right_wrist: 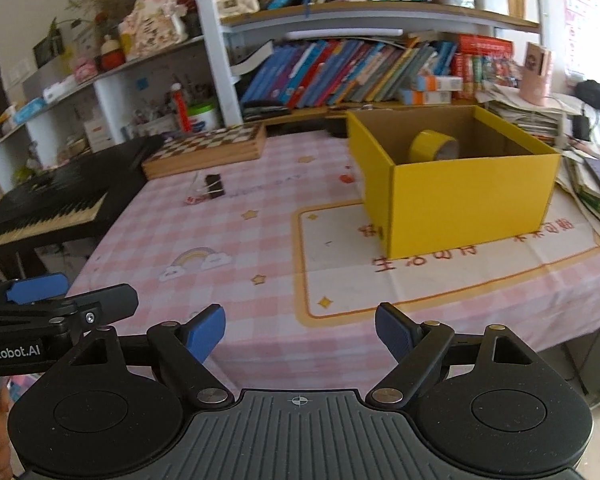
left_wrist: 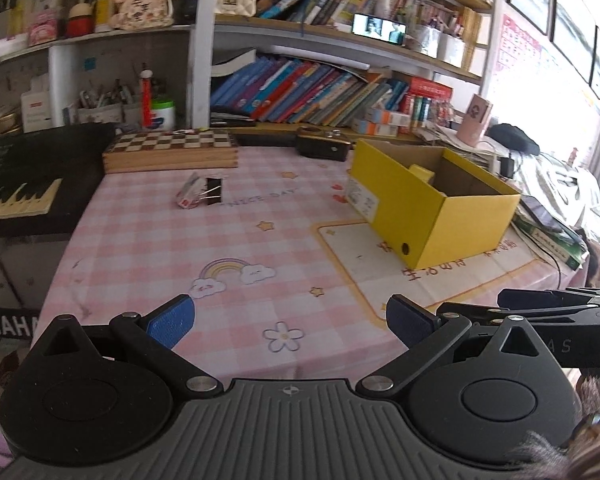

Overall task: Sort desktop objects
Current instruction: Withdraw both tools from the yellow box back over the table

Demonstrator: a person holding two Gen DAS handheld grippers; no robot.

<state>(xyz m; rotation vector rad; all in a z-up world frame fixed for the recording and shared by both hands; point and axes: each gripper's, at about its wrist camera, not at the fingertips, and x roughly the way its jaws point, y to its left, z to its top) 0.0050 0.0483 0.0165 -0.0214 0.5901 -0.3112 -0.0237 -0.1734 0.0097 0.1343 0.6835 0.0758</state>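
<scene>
A yellow cardboard box (left_wrist: 432,208) (right_wrist: 472,196) stands open on the right of the pink checked tablecloth (left_wrist: 204,240) (right_wrist: 228,232). Inside it lies a roll of yellow tape (right_wrist: 434,146), only partly visible as a yellow shape (left_wrist: 422,172) in the left wrist view. A black binder clip (left_wrist: 212,192) (right_wrist: 213,186) and a small white and red packet (left_wrist: 188,194) lie far back on the left. My left gripper (left_wrist: 290,322) is open over the near table edge, empty. My right gripper (right_wrist: 300,330) is open beside it, nothing between its blue pads.
A folded chessboard (left_wrist: 172,150) (right_wrist: 208,150) lies at the back. A black keyboard piano (left_wrist: 24,184) (right_wrist: 48,204) borders the table's left side. A dark small box (left_wrist: 322,144) sits behind the yellow box. Bookshelves (left_wrist: 320,92) fill the back; papers and cables (left_wrist: 548,200) pile up right.
</scene>
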